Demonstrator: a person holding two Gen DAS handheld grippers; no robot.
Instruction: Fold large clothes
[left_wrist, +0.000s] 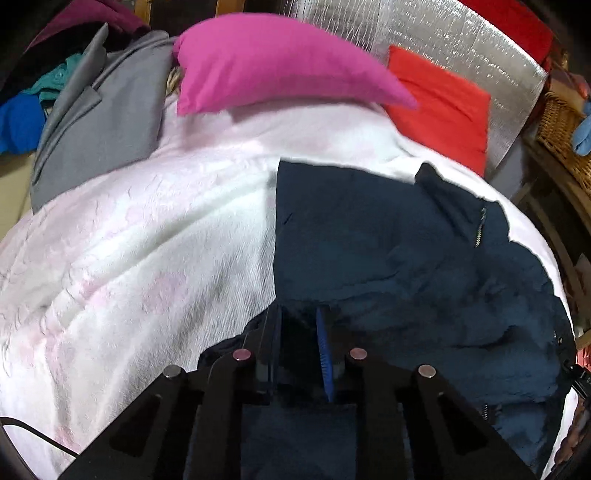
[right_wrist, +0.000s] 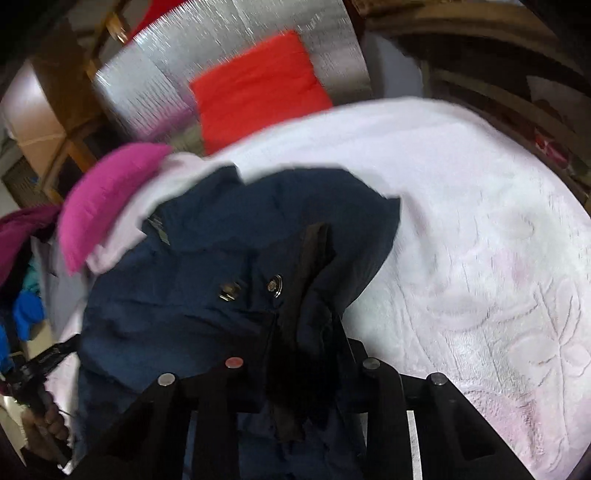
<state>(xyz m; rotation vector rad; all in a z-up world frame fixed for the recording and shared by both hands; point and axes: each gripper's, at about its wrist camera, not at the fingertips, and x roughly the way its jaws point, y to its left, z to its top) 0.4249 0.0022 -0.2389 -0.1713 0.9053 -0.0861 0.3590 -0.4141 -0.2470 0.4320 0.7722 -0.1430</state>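
A navy blue jacket (left_wrist: 388, 240) lies crumpled on a white, pink-patterned blanket (left_wrist: 147, 240). In the left wrist view my left gripper (left_wrist: 298, 332) sits at the jacket's near left edge, its narrow jaws pinching a fold of the dark cloth. In the right wrist view the jacket (right_wrist: 207, 258) shows metal snaps (right_wrist: 275, 284). My right gripper (right_wrist: 306, 332) is shut on a bunched ridge of its fabric, which rises between the fingers and hides their tips. A hand holds the left gripper at that view's lower left edge.
A pink pillow (left_wrist: 266, 62) and a red cushion (left_wrist: 443, 107) lie at the blanket's far edge, before a silver foil mat (left_wrist: 461, 44). A grey garment (left_wrist: 103, 122) and other heaped clothes are far left. A wicker basket (left_wrist: 561, 129) stands at the right.
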